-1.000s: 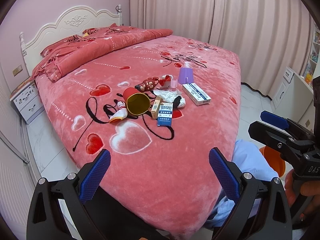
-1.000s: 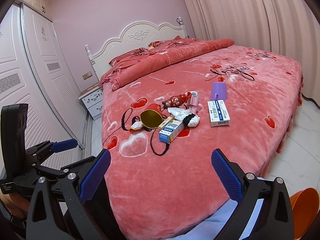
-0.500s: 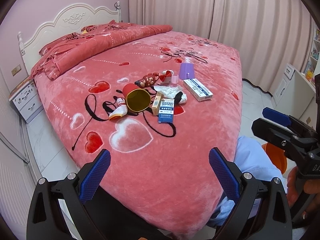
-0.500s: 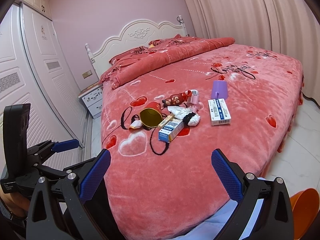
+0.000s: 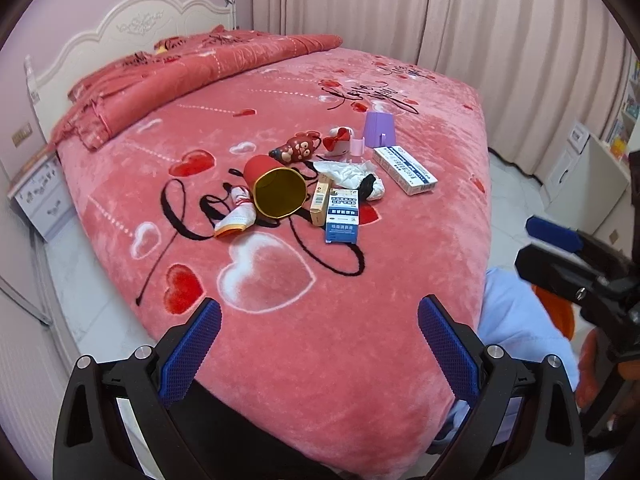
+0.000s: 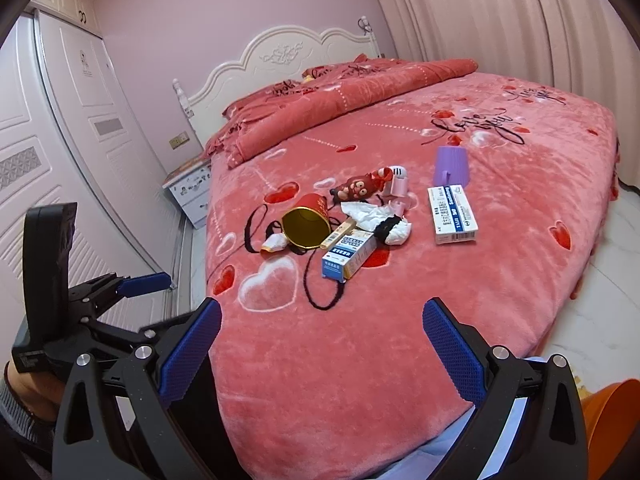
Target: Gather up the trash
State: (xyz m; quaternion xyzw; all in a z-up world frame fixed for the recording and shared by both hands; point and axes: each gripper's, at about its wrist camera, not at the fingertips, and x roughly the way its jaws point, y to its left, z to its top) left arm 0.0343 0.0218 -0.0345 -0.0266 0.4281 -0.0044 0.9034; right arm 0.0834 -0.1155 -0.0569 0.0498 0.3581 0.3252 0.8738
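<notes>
Trash lies mid-bed (image 5: 304, 320) at my twelve o'clock: red cup (image 5: 276, 192), crumpled tissue (image 5: 346, 170), blue box (image 5: 341, 220). My left gripper (image 5: 319, 344) and right gripper (image 6: 322, 344) hover short of it, fingers wide, empty.

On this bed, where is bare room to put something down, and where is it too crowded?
Free: the blanket between the blue-and-white box and the near edge, and the stretch from the purple cup toward the curtain side. Crowded: the middle, where the red cup, crumpled tissue, bear toy and long white box lie close together.
</notes>
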